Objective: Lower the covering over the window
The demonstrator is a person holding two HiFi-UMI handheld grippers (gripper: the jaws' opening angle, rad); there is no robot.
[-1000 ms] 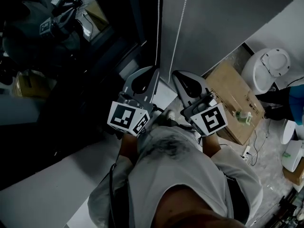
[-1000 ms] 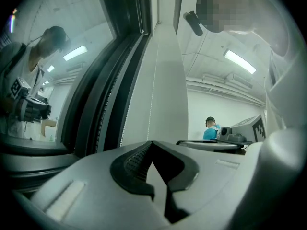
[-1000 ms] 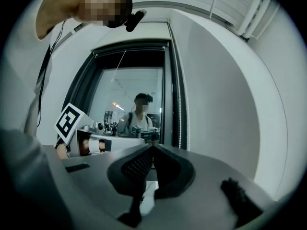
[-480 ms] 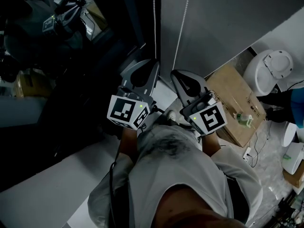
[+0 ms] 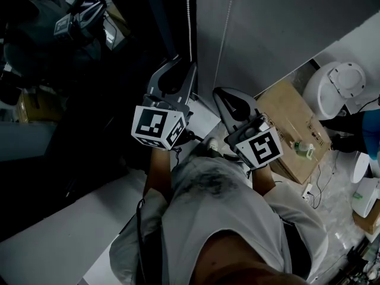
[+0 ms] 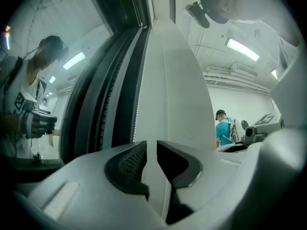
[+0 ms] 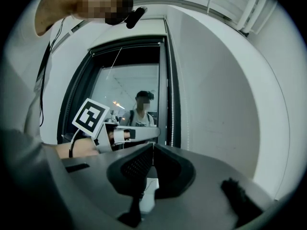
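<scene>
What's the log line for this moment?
left gripper: jaws just opening, nothing between | right gripper: jaws together | bead chain: beside left gripper

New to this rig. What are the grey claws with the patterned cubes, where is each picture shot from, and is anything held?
No robot: a person holds a gripper in each hand; the cubes are part of them. The head view looks down from the person's head onto the left gripper and right gripper, beside a dark window. The other two views ride on the grippers and look along their jaws. A chain hangs in two strands by the window. The left gripper's jaws have just been opening; one strand passes its pad, ungripped. The right gripper is shut, seemingly on the other strand. A cardboard box lies on the floor.
</scene>
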